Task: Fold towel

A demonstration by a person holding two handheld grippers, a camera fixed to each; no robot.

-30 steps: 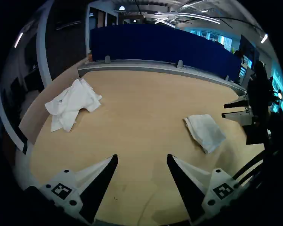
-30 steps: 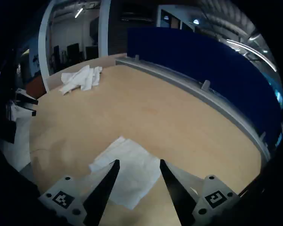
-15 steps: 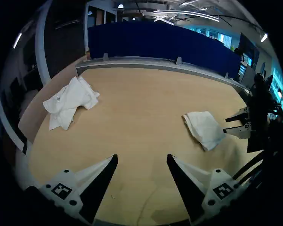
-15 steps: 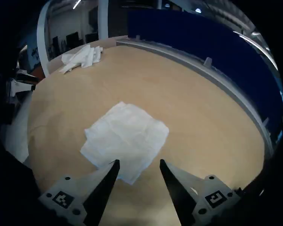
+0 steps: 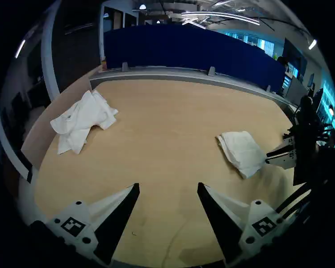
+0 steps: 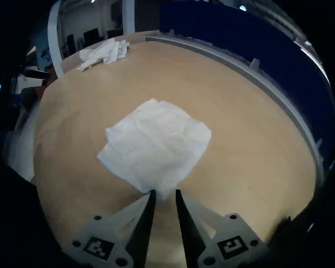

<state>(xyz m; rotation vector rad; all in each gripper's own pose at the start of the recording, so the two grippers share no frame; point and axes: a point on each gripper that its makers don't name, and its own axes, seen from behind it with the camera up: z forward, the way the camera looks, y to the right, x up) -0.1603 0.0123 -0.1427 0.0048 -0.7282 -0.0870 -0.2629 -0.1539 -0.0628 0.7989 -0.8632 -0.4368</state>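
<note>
Towel cloth like this should handle light and limp. It is not fragile, but it will likely sag and slide on smooth wood, so we judge a corner or a hem the best place to hold it.

In the left gripper view, the left tool point(image 5: 167, 196) stands wide open over the near part of the counter point(image 5: 167, 125) and holds nothing. A folded towel point(image 5: 241, 152) lies to the right, with the right tool point(image 5: 280, 156) just beside its right edge. A crumpled towel point(image 5: 82, 120) sits at the far left, well apart from the folded one.

In the right gripper view, the folded towel point(image 6: 156, 140) lies flat in the middle of the counter point(image 6: 239, 134). Its near corner reaches in between the fingertips of the right tool point(image 6: 164, 196), which is drawn in to a narrow slit. We cannot tell whether both fingers press on the cloth. The crumpled towel point(image 6: 102, 50) lies at the far left edge.

We count two towels, one folded and one crumpled, and two tools.
</note>
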